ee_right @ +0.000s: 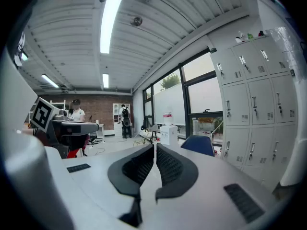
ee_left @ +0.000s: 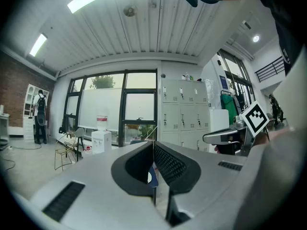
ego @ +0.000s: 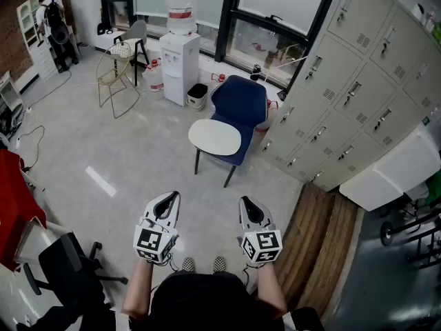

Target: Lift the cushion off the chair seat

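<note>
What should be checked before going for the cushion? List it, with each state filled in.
1. Cushion lies on the chair seat: ok.
2. Left gripper open: not ok, shut and empty.
3. Right gripper open: not ok, shut and empty.
4. Cushion within reach: not ok, the chair stands well ahead of both grippers.
5. Cushion loose on the seat: cannot tell.

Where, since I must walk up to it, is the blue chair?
Head view, upper centre: the blue chair stands between the white water dispenser at its left and the grey lockers at its right.
</note>
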A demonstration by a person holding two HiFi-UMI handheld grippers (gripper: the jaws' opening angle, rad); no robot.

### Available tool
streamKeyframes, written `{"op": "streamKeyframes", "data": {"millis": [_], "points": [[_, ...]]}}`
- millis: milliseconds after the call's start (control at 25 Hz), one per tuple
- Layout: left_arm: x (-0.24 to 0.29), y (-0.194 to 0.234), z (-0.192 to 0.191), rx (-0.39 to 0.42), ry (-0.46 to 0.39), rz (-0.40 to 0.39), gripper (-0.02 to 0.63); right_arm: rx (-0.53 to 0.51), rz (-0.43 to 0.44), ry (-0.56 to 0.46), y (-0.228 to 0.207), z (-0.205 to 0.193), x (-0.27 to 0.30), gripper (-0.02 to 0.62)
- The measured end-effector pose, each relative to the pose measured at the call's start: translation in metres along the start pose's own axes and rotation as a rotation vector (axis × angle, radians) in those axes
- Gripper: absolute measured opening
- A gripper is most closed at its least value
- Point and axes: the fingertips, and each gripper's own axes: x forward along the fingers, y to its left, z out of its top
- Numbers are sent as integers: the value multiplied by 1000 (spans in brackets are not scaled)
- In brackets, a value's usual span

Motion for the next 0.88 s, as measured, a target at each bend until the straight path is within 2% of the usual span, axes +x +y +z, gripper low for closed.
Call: {"op": "streamKeyframes", "data": {"millis": [520,880], "points": [[-30,45,-6,-5,5,11,20,22,-6,-13,45,1,21,35],[-53,99,-14,-21,8,70,20,7,39,-4,86,4,58,35]]}}
